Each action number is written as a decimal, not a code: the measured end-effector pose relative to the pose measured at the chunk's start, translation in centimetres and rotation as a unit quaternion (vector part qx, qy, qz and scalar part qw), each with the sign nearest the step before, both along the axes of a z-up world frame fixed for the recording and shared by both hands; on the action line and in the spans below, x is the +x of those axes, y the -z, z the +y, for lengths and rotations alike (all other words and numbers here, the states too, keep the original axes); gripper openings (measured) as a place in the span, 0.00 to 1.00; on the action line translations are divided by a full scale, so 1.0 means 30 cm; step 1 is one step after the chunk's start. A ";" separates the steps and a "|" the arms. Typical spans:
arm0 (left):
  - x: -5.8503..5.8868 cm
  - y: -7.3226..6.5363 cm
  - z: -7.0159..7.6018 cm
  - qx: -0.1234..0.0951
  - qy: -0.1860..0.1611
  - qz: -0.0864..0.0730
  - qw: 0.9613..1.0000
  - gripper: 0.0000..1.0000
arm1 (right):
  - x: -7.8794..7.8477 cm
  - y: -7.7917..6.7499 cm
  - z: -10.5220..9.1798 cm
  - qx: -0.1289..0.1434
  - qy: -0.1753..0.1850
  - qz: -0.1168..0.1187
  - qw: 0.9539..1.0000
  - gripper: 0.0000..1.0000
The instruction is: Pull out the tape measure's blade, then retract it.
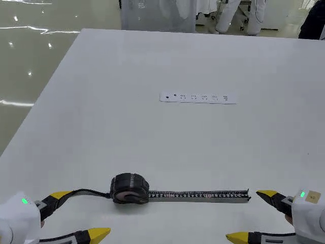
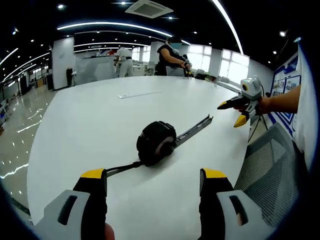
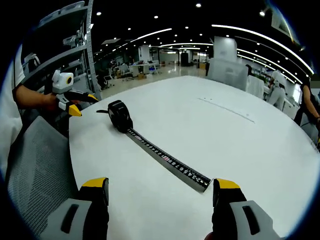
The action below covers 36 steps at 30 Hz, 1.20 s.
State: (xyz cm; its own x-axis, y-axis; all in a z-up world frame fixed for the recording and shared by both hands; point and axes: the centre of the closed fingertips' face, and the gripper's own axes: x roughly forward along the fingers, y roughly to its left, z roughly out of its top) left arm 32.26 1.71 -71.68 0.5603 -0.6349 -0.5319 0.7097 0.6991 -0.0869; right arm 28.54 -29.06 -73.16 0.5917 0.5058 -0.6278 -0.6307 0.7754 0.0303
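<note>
Smooth, matte white counter (image 1: 152, 61). Left tool (image 1: 81, 213) and right tool (image 1: 251, 215) have white bodies and yellow-tipped black jaws. Both are spread wide, gripping nothing, at the counter's near edge. The blade (image 1: 198, 195) is a flat dark strip with printed numerals, drawn out along the near edge toward the right tool. The tape measure (image 1: 130, 189) is a round, black, ribbed case lying between the tools. A thin black strap (image 1: 89, 192) trails toward the left tool.

left gripper (image 1: 81, 214) held low at near left, jaws spread wide, right gripper (image 1: 250, 215) held low at near right, jaws likewise spread, yellow tips turned inward
</note>
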 end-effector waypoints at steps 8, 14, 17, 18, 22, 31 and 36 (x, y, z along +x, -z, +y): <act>-0.054 -0.005 0.009 -0.020 -0.012 0.013 1.000 0.79 | -0.046 -0.013 0.009 0.010 0.015 -0.005 1.000 0.94; -0.087 -0.011 0.019 -0.022 -0.013 0.011 1.000 0.84 | -0.082 -0.030 0.011 0.020 0.017 -0.006 1.000 0.99; -0.101 -0.008 0.031 -0.026 -0.018 0.014 0.999 0.85 | -0.101 -0.033 0.008 0.020 0.017 -0.007 1.000 0.99; -0.107 -0.008 0.035 -0.026 -0.018 0.015 0.999 0.86 | -0.113 -0.035 0.006 0.021 0.016 -0.006 1.000 0.99; -0.121 -0.011 0.053 -0.029 -0.022 0.017 0.999 0.88 | -0.137 -0.046 -0.003 0.024 0.018 -0.010 0.999 0.99; -0.158 -0.024 0.075 -0.027 -0.028 0.015 0.999 0.89 | -0.191 -0.046 -0.038 0.023 0.029 -0.009 0.999 0.99; -0.160 -0.014 0.078 -0.029 -0.036 0.016 0.999 0.89 | -0.203 -0.032 -0.061 0.024 0.042 -0.003 0.999 0.99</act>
State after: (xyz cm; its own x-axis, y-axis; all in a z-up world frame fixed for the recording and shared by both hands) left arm 27.47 4.04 -71.26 0.5892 -0.6241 -0.5132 0.6545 0.7411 -0.1499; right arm 22.46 -30.88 -72.21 0.6374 0.4838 -0.5997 -0.5634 0.8236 0.0655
